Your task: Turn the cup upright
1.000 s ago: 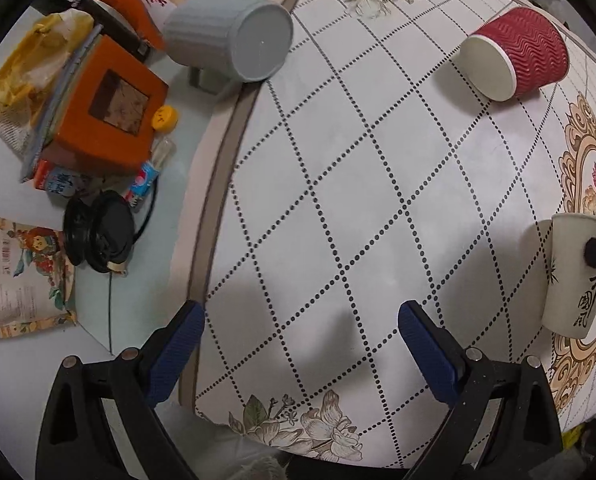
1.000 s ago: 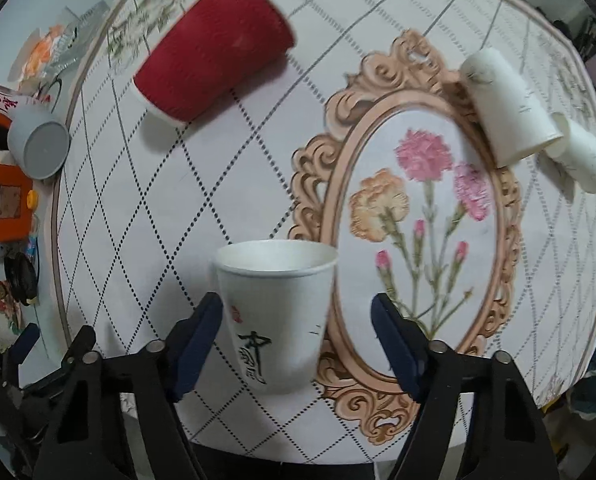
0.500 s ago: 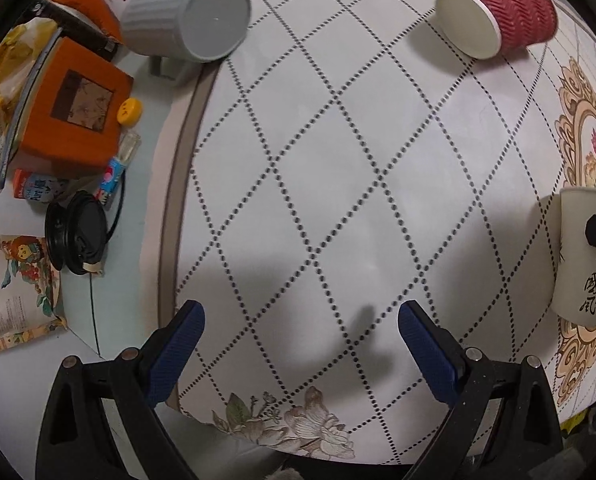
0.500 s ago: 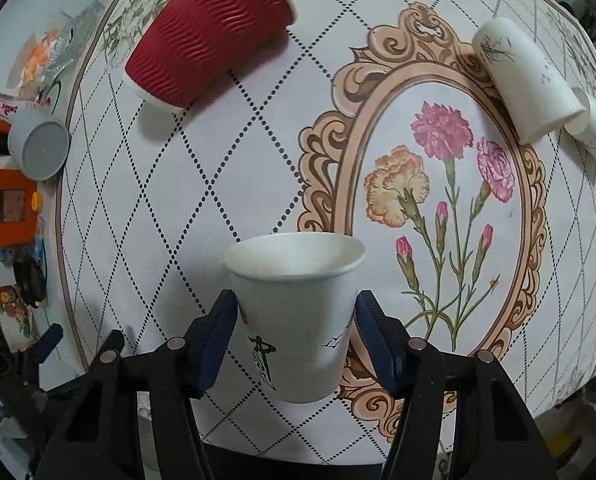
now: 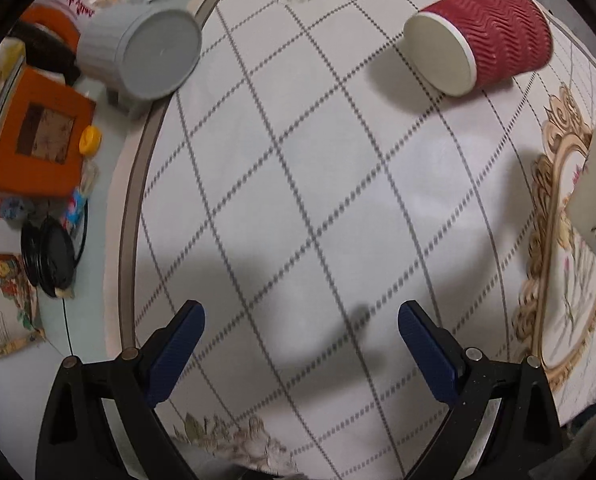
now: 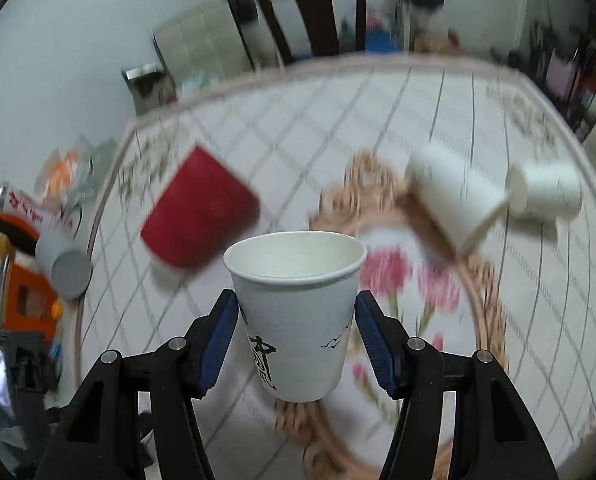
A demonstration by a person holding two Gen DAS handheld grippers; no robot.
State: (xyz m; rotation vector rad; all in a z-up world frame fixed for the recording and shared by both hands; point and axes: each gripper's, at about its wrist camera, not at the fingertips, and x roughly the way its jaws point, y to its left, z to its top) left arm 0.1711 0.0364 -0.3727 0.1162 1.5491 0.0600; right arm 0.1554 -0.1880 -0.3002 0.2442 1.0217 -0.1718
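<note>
At the far left a grey cup (image 5: pixel 138 56) lies on its side at the edge of the patterned tablecloth (image 5: pixel 298 200), beside an orange box (image 5: pixel 38 148), and the left gripper (image 5: pixel 301 346) hovers over bare cloth with its blue fingers spread wide and nothing between them. Further right a red ribbed cup (image 5: pixel 485 48) lies tipped over with its mouth toward the camera. The right gripper (image 6: pixel 296 338) pinches the white paper cup (image 6: pixel 298 312) mouth-up between both pads, above the floral medallion, with two more white cups (image 6: pixel 457 196) lying on their sides beyond it.
</note>
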